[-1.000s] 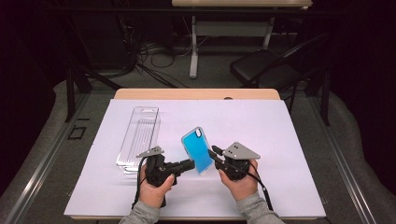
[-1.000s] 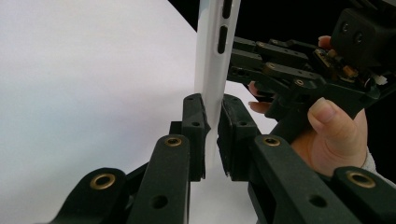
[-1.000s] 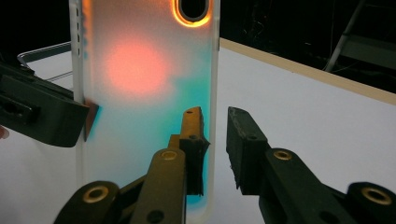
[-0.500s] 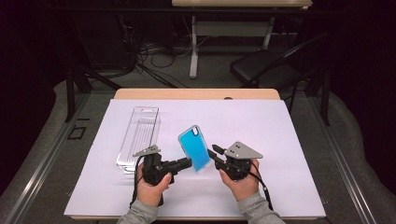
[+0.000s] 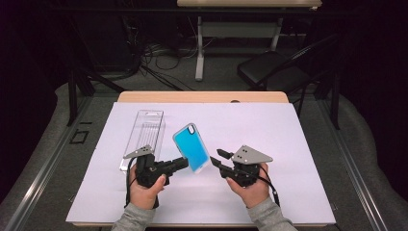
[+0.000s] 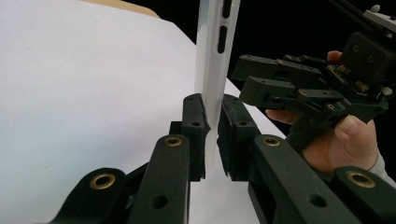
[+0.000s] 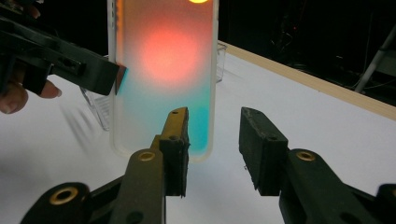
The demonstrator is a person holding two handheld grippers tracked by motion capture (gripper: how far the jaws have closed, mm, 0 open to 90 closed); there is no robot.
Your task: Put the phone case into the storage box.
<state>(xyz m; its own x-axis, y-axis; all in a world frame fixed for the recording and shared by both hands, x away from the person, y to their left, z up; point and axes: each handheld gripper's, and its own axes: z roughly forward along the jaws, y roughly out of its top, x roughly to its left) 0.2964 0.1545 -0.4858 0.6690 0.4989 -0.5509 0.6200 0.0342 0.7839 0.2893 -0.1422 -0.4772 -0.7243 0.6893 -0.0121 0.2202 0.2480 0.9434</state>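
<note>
One phone case [image 5: 191, 153] is pinched upright by the left gripper [image 5: 182, 163] near the desk's [image 5: 298, 125] front edge; the right gripper's [image 5: 216, 159] jaws have just been opening, nothing between them.

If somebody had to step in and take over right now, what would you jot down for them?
Left gripper: shut on the edge of the blue phone case, holding it up off the white sheet.
Right gripper: open; its jaws have just been opening, nothing between the pads, the case close in front.
Clear plastic box: lying on the sheet, left of the case.
Done: the case is lifted and in the left gripper alone.
Left: probably putting the case into the box.
</note>
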